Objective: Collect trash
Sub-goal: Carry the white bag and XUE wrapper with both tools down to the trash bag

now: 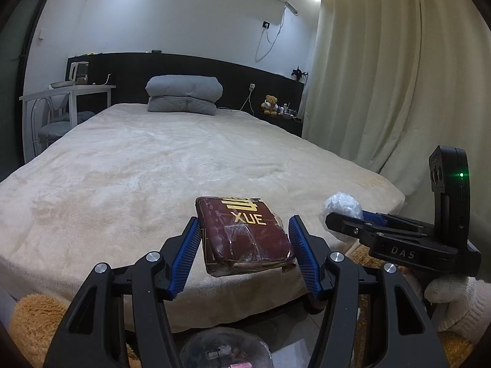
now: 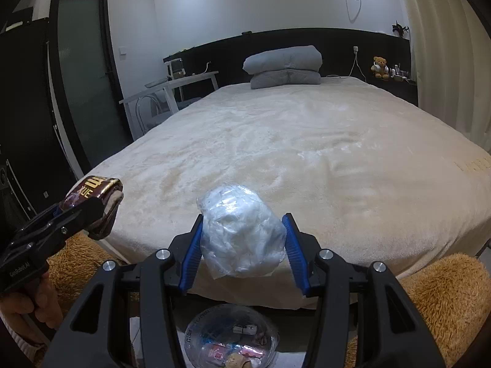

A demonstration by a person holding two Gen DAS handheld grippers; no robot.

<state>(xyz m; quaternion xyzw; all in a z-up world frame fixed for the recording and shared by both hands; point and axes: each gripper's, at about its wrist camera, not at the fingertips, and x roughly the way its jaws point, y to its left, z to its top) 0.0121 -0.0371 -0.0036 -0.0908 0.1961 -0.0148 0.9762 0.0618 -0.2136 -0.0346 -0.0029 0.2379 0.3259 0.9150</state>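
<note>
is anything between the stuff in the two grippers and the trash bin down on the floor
Nothing visible. The dark red pack in the left gripper and the crumpled plastic bag in the right gripper hang past the bed's edge, with the clear-lined bin open directly below.

The frame's lower edge cuts off the clear trash bag (image 2: 232,342).

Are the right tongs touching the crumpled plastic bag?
Touching. The right wrist view shows the crumpled plastic bag lifted above the bed edge, pressed between both blue pads of the right tongs.
</note>
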